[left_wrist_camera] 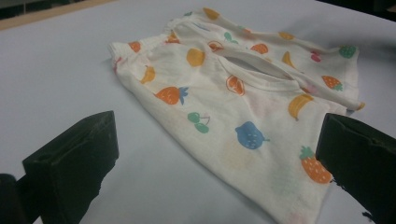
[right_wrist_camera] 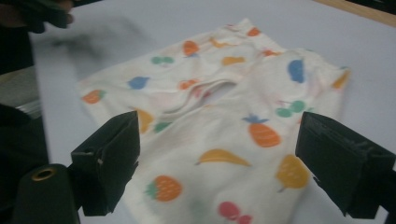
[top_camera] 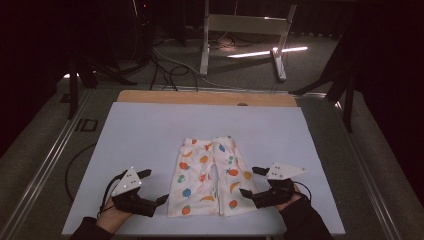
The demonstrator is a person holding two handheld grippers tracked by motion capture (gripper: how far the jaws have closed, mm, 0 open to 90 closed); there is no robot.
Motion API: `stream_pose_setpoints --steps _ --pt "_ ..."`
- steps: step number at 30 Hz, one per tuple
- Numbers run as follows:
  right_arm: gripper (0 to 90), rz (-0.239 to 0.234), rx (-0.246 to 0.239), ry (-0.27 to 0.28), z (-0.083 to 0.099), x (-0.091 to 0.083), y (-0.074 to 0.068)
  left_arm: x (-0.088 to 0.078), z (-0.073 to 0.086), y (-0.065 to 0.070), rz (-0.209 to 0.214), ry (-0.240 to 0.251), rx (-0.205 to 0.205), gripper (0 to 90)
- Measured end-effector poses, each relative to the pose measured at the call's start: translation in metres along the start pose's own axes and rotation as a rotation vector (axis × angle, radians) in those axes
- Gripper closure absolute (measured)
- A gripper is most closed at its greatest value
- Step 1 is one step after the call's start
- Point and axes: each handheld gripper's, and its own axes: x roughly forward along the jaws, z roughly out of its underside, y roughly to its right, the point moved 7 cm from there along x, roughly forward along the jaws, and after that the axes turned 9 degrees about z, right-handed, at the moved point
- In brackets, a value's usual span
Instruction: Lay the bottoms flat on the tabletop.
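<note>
Small fruit-print shorts lie flat on the table, a spread gripper at each side of the leg ends.

At the left, the left gripper rests on the pale mat with its jaws wide apart and nothing between them; the shorts lie just to its right, long axis running from the near hems away to the waistband; the right gripper sits at the shorts' right edge, jaws spread and pinching nothing, seemingly the nearer of the two to the cloth.
</note>
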Motion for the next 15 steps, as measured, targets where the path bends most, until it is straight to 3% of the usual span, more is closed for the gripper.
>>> stream_pose_setpoints --steps 1,9,15 --pt "14.2 0.005 0.01 -0.003 -0.001 0.002 0.004 0.005 -0.002 -0.003 -0.005 -0.023 0.001 0.2" --pt "14.3 0.05 0.029 -0.028 -0.012 0.024 0.029 0.026 -0.017 -0.023 -0.021 -0.067 -0.031 0.2" --pt "14.5 0.089 0.042 -0.027 -0.023 0.038 0.046 0.042 -0.03 -0.036 -0.036 -0.079 -0.048 0.2"
